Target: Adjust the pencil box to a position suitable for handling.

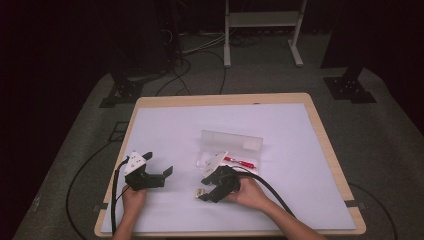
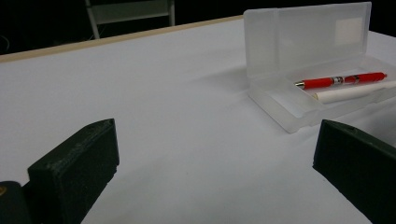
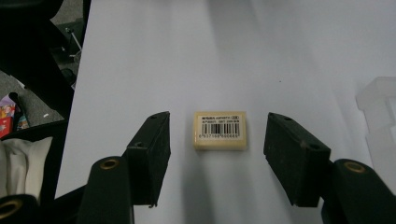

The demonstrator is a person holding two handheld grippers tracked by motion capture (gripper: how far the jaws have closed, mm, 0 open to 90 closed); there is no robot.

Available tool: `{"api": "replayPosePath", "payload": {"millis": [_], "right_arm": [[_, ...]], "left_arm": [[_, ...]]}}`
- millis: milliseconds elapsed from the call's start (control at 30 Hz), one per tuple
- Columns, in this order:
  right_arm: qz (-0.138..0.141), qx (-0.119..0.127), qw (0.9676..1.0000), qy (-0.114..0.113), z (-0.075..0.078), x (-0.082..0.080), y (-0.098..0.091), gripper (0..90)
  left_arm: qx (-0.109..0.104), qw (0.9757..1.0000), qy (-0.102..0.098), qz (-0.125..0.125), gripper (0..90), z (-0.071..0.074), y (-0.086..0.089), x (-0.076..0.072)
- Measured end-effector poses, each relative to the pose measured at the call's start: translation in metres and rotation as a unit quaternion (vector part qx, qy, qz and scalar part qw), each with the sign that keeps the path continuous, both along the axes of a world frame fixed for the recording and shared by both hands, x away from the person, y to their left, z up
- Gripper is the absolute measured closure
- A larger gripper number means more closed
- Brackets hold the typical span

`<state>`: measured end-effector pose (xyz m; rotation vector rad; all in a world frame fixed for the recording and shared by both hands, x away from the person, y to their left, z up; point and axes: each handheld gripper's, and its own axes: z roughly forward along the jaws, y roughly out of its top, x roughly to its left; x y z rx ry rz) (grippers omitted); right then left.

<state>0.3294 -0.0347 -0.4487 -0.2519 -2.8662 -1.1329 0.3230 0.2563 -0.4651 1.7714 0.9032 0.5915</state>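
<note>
The right gripper [image 3: 217, 156] hangs over the eraser [image 3: 220, 130], its jaws spread with a clear gap on either side of the small cream block, so nothing is pinched yet; in the high view the eraser [image 1: 199, 192] lies flat on the white table sheet [image 1: 175, 130], toward the near edge and a little right of its middle, just in front of the gripper's tips. The likeliest slip, as I judge it, comes from closing before the jaws are low enough: the eraser is thin and lies flat, so pads that meet it high on its sides could squeeze it out or tip it onto an edge. If one jaw touches first, it may push the eraser along the smooth sheet and turn it askew, so that the pads would catch corners instead of flat sides. Coming down too hard could drive the jaw tips into the sheet and wrinkle it. The open clear pencil case [image 1: 231, 150] stands well apart toward the middle of the table, with a red pen [image 2: 341, 80] and a white stick [image 2: 355, 92] already lying in its tray; should the eraser be meant for it, a weak hold could drop it on the way, or it could land on the pen and rock. The left gripper [image 1: 155, 164] rests near the left edge with its jaws wide apart and empty, too far off to steady the case.
</note>
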Motion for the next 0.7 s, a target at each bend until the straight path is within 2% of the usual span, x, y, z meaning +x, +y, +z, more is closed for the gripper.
{"api": "replayPosePath", "payload": {"millis": [233,500,700], "right_arm": [[0.001,-0.016,0.9998,-0.013,-0.004,-0.002,0.01,41.4],[0.001,-0.024,0.9996,-0.013,-0.007,-0.001,0.014,43.6],[0.002,-0.032,0.9994,-0.012,-0.011,0.001,0.016,49.2]], "left_arm": [[-0.001,1.0,0.0,0.0,0.0,0.0,0.0,0.0],[-0.001,1.0,-0.001,-0.001,0.0,0.0,0.0,0.0],[-0.001,1.0,0.0,-0.001,0.0,0.0,0.0,0.0]]}}
